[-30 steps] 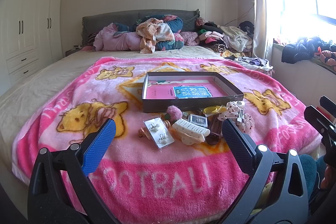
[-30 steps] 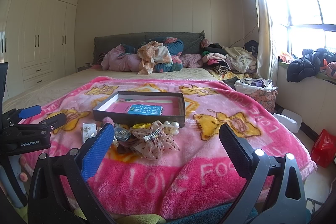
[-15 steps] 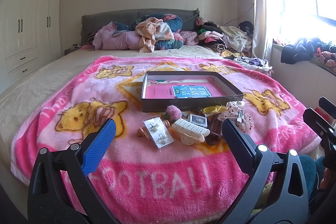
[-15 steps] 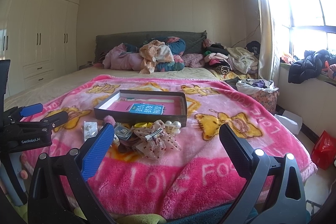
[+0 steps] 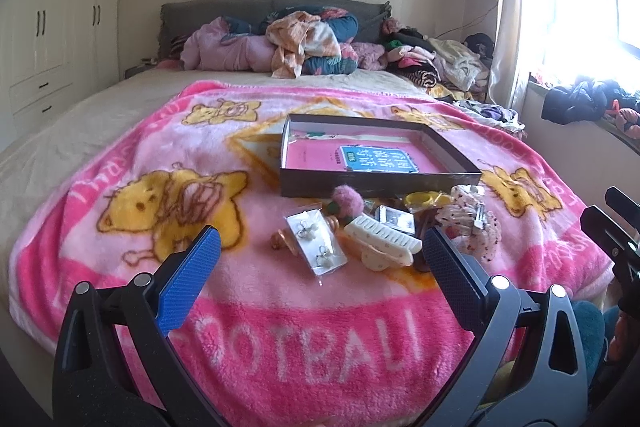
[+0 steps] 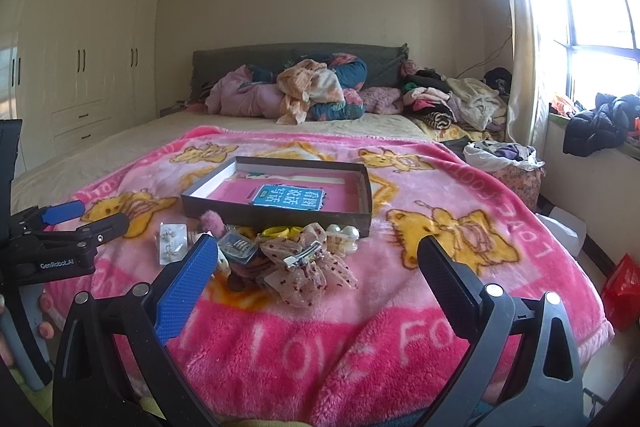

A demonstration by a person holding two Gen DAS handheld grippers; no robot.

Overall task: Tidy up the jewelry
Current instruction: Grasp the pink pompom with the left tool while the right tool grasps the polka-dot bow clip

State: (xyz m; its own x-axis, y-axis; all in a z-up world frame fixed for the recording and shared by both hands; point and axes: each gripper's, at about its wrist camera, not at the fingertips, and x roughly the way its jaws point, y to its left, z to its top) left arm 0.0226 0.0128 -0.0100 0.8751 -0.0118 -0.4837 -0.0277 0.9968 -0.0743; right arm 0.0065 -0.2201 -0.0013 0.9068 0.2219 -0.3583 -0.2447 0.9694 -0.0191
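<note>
1. Both grippers hang above the near edge of the bed with their jaws spread wide and nothing between them. That goes for the left gripper (image 5: 320,255) and the right gripper (image 6: 316,263) alike.
2. The jewelry is a small heap on the pink cartoon-bear blanket (image 5: 120,163), lying just in front of the shallow dark box (image 5: 372,183).
3. Inside the box there's a pink booklet with a blue label (image 6: 288,197) lying flat, and no jewelry in it yet.
4. In the heap, from the left wrist view: a clear packet of pearl earrings (image 5: 318,241) on the left, a cream claw clip (image 5: 382,241) right beside it, and a fuzzy pink pom-pom (image 5: 348,199) up against the box wall.
5. The right side of the pile has a dotted sheer bow clip (image 6: 308,267) with a metal clasp on top, a yellow ring-like thing (image 6: 278,231) behind it, and some big pearl beads (image 6: 344,235) touching the box.
6. A small silver-framed piece (image 5: 396,219) sits mid-pile — can't tell what it is.
7. Clothes are heaped at the headboard (image 6: 312,91).
</note>
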